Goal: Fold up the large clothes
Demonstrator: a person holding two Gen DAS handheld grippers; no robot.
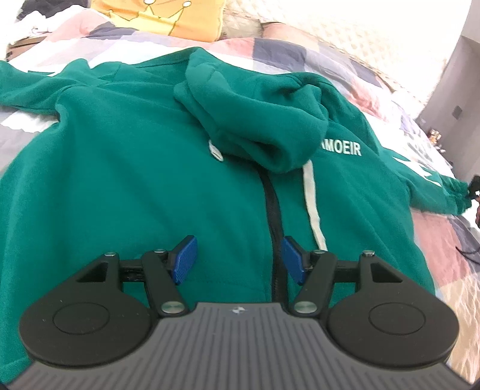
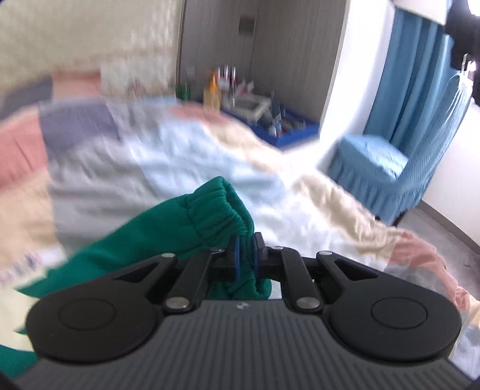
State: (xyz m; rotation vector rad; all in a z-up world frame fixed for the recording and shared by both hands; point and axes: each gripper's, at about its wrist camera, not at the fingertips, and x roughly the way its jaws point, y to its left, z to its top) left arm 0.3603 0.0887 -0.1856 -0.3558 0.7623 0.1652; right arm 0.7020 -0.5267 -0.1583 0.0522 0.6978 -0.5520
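A large green zip hoodie (image 1: 135, 168) lies front up on the bed, hood (image 1: 255, 114) flopped onto the chest, white lettering on the right breast. My left gripper (image 1: 238, 259) is open and empty, hovering over the lower front beside the black zipper (image 1: 274, 228). My right gripper (image 2: 244, 255) is shut on the elastic sleeve cuff (image 2: 222, 207) of the hoodie and holds it above the quilt. That cuff and gripper also show at the far right of the left wrist view (image 1: 472, 189).
A patchwork quilt (image 2: 150, 141) in pink, grey, cream and blue covers the bed. A yellow pillow (image 1: 168, 15) lies at the head. A blue-covered chair (image 2: 399, 156) and a cluttered blue-topped low table (image 2: 270, 123) stand past the bed's far side.
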